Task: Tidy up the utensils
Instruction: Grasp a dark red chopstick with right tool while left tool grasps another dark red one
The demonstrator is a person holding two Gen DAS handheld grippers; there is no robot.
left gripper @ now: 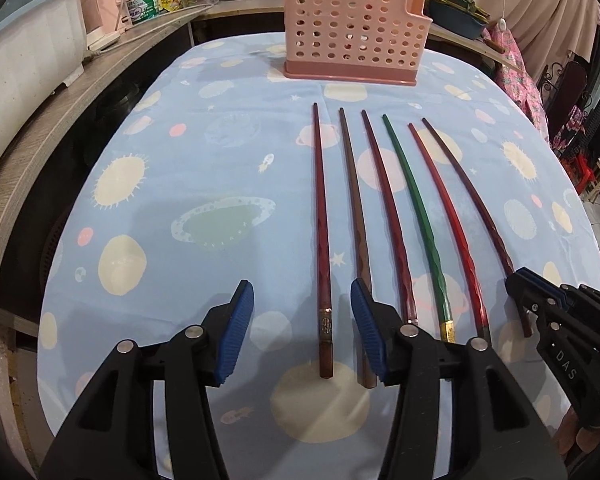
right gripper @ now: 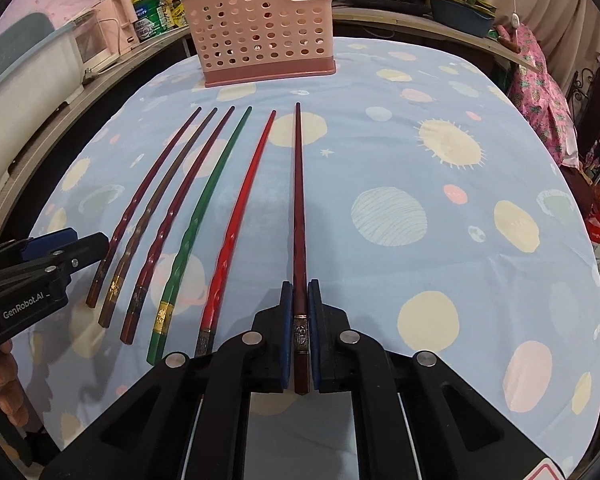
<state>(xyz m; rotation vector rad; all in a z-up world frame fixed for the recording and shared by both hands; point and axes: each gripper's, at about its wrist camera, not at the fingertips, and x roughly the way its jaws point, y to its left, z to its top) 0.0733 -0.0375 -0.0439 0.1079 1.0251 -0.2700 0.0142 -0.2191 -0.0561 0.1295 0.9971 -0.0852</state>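
Several chopsticks lie side by side on the space-print tablecloth [left gripper: 204, 168], tips toward a pink perforated utensil holder [left gripper: 350, 32] at the far edge; the holder also shows in the right wrist view [right gripper: 260, 30]. My left gripper [left gripper: 302, 328] is open, its blue pads on either side of the leftmost dark red chopstick [left gripper: 322, 224], not touching it. My right gripper [right gripper: 300, 336] is shut on the rightmost dark brown chopstick [right gripper: 299, 200] near its handle end. A green chopstick [right gripper: 204, 208] and a bright red chopstick [right gripper: 242, 208] lie between. The right gripper also shows in the left wrist view [left gripper: 540, 296].
A wooden counter [left gripper: 60, 112] with bottles, pots and a white appliance curves along the left and back. Pink floral cloth [right gripper: 540, 76] and a chair stand at the right. The right half of the cloth [right gripper: 460, 240] carries no utensils.
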